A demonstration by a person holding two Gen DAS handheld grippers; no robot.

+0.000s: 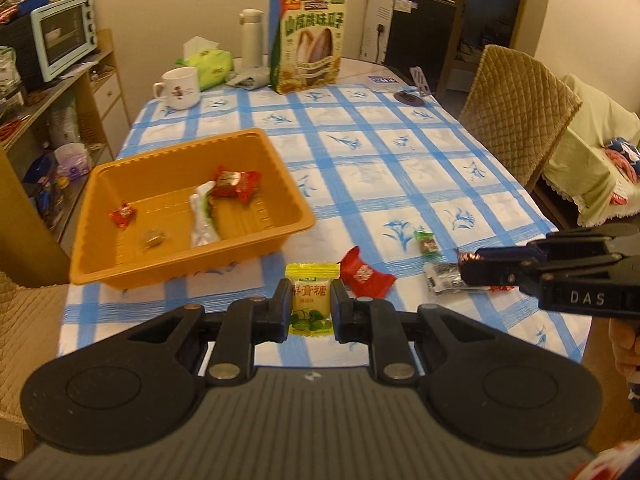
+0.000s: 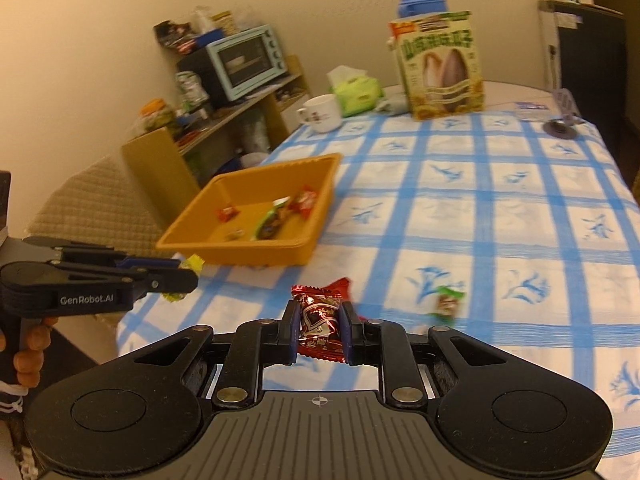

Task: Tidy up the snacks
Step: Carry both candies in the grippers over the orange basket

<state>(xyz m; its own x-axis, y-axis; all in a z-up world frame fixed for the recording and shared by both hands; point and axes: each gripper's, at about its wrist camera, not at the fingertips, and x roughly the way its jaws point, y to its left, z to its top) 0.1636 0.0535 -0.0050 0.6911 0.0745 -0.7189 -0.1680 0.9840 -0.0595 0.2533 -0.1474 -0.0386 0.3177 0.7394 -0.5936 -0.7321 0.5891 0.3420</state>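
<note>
Tray [image 1: 96, 216]: orange, on the left of the checked cloth [image 1: 400, 168], long axis running from near left to far right; inside lie a small red candy [image 1: 123, 215], a brownish candy [image 1: 152, 239], a white-and-green packet [image 1: 203, 216] lengthwise toward the far rim, and a bigger red packet [image 1: 234, 184] touching its far end.
Left gripper [image 1: 311, 304]: jaws closed about a yellow candy [image 1: 311, 300], gripped by its two sides, off the cloth, just in front of the tray; its long axis runs along the fingers, printed face up, green-fruit end toward the camera.
Red wrapper [image 1: 364, 276]: on the cloth just right of the yellow candy, lying slantwise.
Right gripper [image 2: 319, 330]: jaws closed about a dark red foil candy [image 2: 319, 324], long axis along the fingers, crimped end pointing away toward the tray.
Silver packet [image 1: 444, 276]: on the cloth beside the right gripper's tips.
Green candy [image 2: 448, 300]: on the cloth, right of the foil candy, apart from it, blurred.
</note>
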